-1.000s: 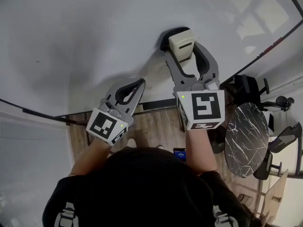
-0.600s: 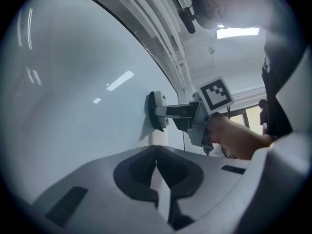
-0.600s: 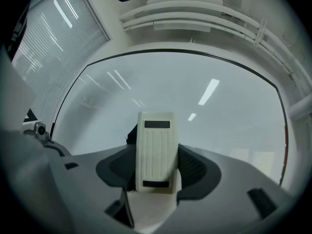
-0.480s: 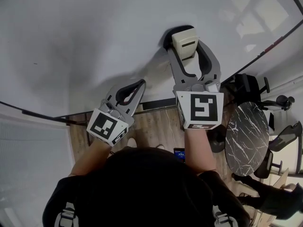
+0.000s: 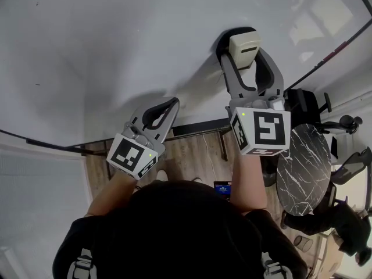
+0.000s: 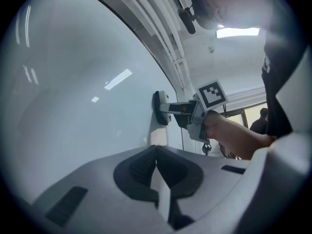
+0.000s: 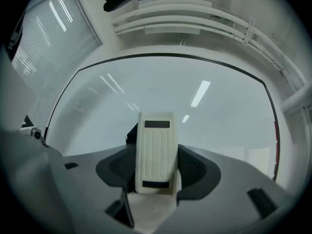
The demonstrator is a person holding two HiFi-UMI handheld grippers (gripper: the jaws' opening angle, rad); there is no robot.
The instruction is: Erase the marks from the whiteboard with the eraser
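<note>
A cream eraser [image 5: 244, 49] with a dark felt pad is pressed flat against the whiteboard [image 5: 116, 39], and my right gripper [image 5: 249, 56] is shut on it. In the right gripper view the eraser [image 7: 156, 152] fills the space between the jaws, facing the whiteboard [image 7: 219, 111]. The left gripper view shows the eraser [image 6: 161, 108] from the side, touching the whiteboard [image 6: 73, 106]. My left gripper [image 5: 165, 107] is shut and empty, low near the board's bottom edge. The board looks nearly clean; two tiny dark specks [image 5: 37, 4] remain at the upper left.
Below the board's lower edge lies a wooden floor [image 5: 192, 156]. A round marble-topped table [image 5: 299, 170] and black chairs [image 5: 349, 167] stand at the right. Window blinds [image 7: 53, 38] hang left of the board in the right gripper view.
My right gripper has slid the eraser up and to the right across the board. The left gripper has stayed where it was.
</note>
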